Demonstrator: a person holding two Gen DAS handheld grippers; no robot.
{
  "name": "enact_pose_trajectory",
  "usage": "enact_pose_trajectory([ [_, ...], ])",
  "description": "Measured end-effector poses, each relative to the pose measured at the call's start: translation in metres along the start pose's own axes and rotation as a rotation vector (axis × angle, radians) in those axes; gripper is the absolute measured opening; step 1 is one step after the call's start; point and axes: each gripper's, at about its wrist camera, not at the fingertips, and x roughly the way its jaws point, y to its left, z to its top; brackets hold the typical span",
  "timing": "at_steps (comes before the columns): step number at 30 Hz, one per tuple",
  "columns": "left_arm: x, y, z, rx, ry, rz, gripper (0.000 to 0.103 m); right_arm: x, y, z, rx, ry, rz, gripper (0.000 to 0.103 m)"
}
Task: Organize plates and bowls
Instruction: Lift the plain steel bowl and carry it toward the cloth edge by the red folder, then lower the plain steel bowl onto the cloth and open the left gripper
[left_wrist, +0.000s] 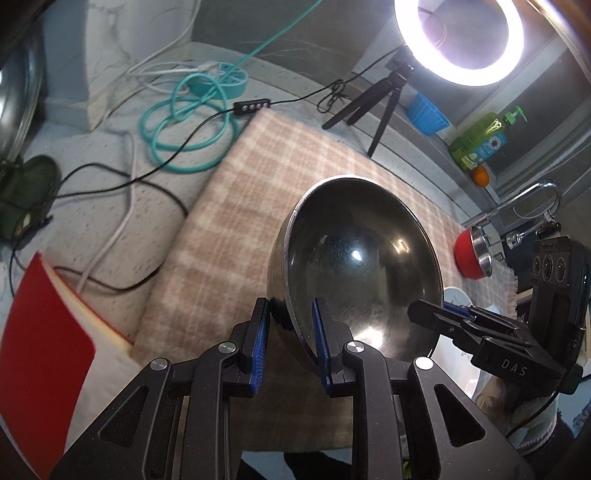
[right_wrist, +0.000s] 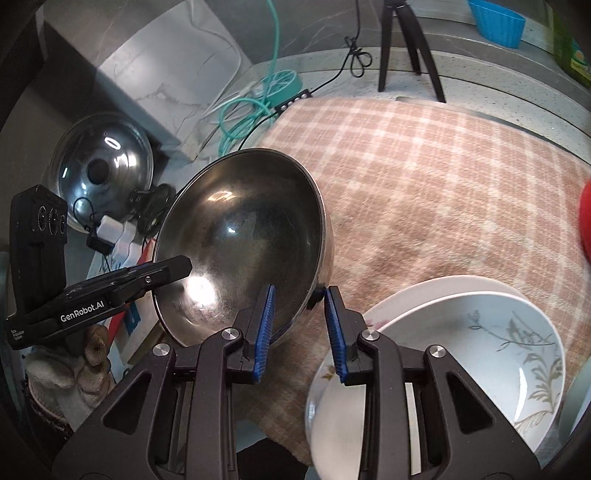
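I hold a big steel bowl (left_wrist: 364, 266) between my two claws, above the checked cloth (left_wrist: 258, 192) on the desk (left_wrist: 110, 177). It is dark, shiny and finely scratched inside, and it is tilted. My left claw (left_wrist: 290, 325) pinches its rim, nearly closed, and my right claw (right_wrist: 300, 315) pinches the opposite rim. White plates (right_wrist: 480, 354) with a grey leaf pattern lie near the bowl. I read "GenRobot.AI" and "DAS" on the claws.

Found open checked cloth (right_wrist: 424, 177) beyond; blocked by stacked white plates (right_wrist: 480, 332) right, tripod (right_wrist: 406, 48) behind.
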Motion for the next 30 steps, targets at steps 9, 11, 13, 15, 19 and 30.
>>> enact_pose_trajectory([
  [9, -0.01, 0.021, -0.021, -0.05, 0.007, 0.022, 0.021, 0.015, 0.018, -0.008, -0.043, 0.046, 0.03, 0.029],
  [11, -0.01, 0.025, -0.023, -0.061, 0.01, 0.026, 0.021, 0.017, 0.021, -0.009, -0.05, 0.053, 0.032, 0.029],
  [13, -0.011, 0.027, -0.025, -0.063, 0.01, 0.034, 0.021, 0.02, 0.024, -0.011, -0.056, 0.06, 0.032, 0.029],
  [15, -0.011, 0.028, -0.027, -0.062, 0.011, 0.041, 0.022, 0.023, 0.025, -0.012, -0.059, 0.067, 0.033, 0.029],
  [19, -0.011, 0.03, -0.028, -0.064, 0.014, 0.041, 0.021, 0.024, 0.025, -0.013, -0.064, 0.069, 0.03, 0.029],
  [30, -0.005, 0.022, -0.032, -0.035, 0.044, 0.03, 0.022, 0.019, 0.022, -0.014, -0.061, 0.059, 0.001, 0.029],
])
